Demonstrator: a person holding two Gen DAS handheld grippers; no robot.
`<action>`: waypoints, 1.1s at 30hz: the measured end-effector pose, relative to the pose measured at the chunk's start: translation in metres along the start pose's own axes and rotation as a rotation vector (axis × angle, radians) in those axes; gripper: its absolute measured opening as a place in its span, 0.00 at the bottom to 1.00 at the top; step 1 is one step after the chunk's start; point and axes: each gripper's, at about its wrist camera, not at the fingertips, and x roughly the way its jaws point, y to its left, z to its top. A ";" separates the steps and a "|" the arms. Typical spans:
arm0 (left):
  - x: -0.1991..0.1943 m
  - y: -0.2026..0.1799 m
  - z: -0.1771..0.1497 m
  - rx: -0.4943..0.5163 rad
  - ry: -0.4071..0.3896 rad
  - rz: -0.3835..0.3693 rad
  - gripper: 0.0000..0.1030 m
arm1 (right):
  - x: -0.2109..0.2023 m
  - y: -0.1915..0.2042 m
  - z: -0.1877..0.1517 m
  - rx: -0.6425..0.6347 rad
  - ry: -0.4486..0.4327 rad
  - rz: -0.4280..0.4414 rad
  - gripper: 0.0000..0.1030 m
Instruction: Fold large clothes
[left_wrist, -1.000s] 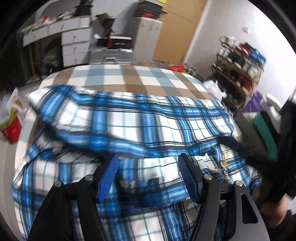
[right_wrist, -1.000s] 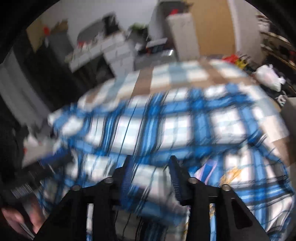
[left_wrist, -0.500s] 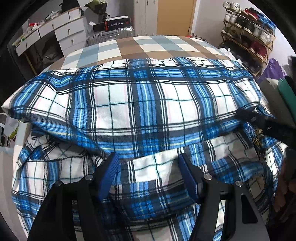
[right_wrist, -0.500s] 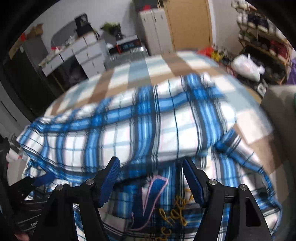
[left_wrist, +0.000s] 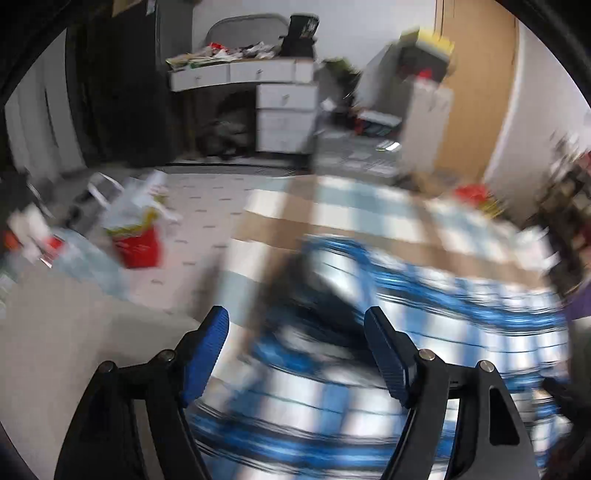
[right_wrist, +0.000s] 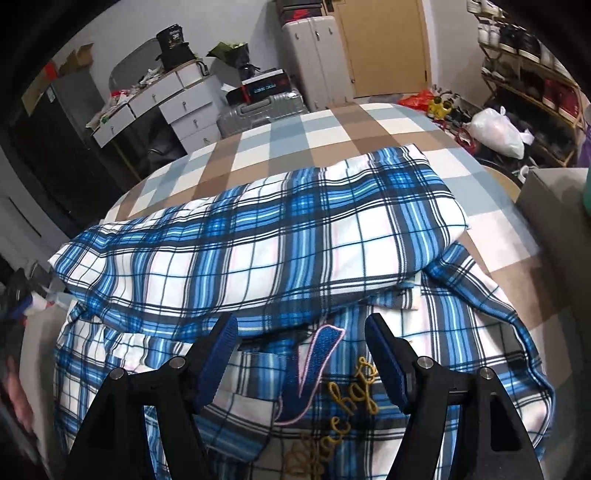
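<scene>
A large blue and white plaid shirt (right_wrist: 295, 251) lies on the bed, its far part folded over toward me as a wide band. Below the fold an embroidered patch (right_wrist: 317, 362) and yellow lettering show. My right gripper (right_wrist: 301, 354) is open and empty, just above the near part of the shirt. In the blurred left wrist view the shirt (left_wrist: 424, 302) fills the lower right. My left gripper (left_wrist: 295, 350) is open and empty over the shirt's left edge.
The bed has a brown, blue and white checked cover (right_wrist: 332, 133). Behind it stand white drawers (right_wrist: 184, 107), a silver suitcase (right_wrist: 258, 110) and a wooden door (right_wrist: 384, 44). A shoe rack (right_wrist: 535, 74) is at the right. A red bag (left_wrist: 138, 243) lies on the floor left.
My left gripper has swung left, off the middle of the shirt toward its left edge, so floor now shows. My right gripper opened within the last second and stays open over the shirt.
</scene>
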 end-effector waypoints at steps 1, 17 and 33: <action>0.007 -0.001 0.010 0.076 0.000 0.050 0.70 | -0.003 0.002 0.002 -0.002 0.007 0.004 0.70; 0.076 -0.069 0.045 0.342 0.156 -0.186 0.70 | 0.003 0.013 0.010 -0.051 0.051 0.025 0.70; 0.063 -0.069 0.045 0.360 0.275 -0.308 0.70 | 0.002 0.019 0.011 -0.061 0.066 0.069 0.70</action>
